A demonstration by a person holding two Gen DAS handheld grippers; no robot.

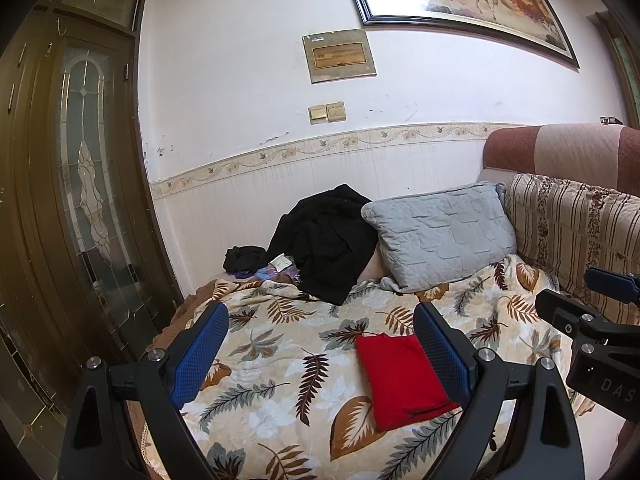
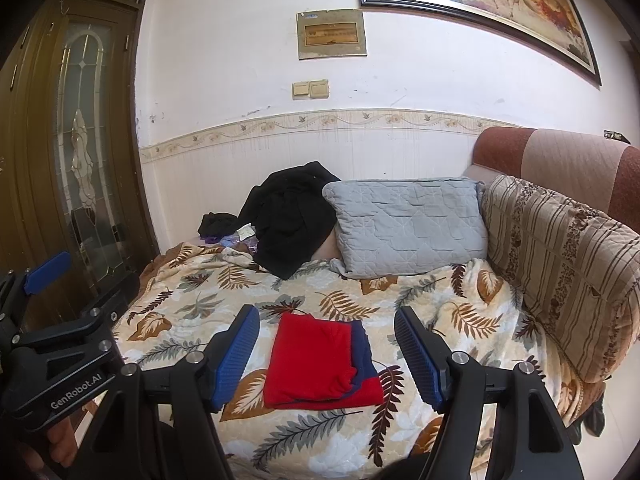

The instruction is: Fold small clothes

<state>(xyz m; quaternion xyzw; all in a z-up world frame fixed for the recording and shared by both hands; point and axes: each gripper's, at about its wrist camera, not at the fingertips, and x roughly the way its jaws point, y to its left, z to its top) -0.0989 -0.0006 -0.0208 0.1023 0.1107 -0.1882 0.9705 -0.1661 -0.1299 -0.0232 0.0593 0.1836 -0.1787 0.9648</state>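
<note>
A folded red garment (image 1: 400, 380) with a navy band (image 2: 362, 354) lies flat on the leaf-patterned blanket (image 1: 280, 360) on the sofa bed; it also shows in the right wrist view (image 2: 316, 364). My left gripper (image 1: 320, 356) is open and empty, held above the blanket with the garment by its right finger. My right gripper (image 2: 326, 356) is open and empty, its fingers on either side of the garment, above it. Each gripper shows at the edge of the other's view (image 1: 600, 320) (image 2: 52, 320).
A heap of black clothes (image 1: 320, 240) and small dark items (image 1: 246, 260) lie at the back by the wall. A grey pillow (image 1: 440, 232) and a striped cushion (image 1: 572, 232) lean at the back right. A wooden glass door (image 1: 80, 160) stands on the left.
</note>
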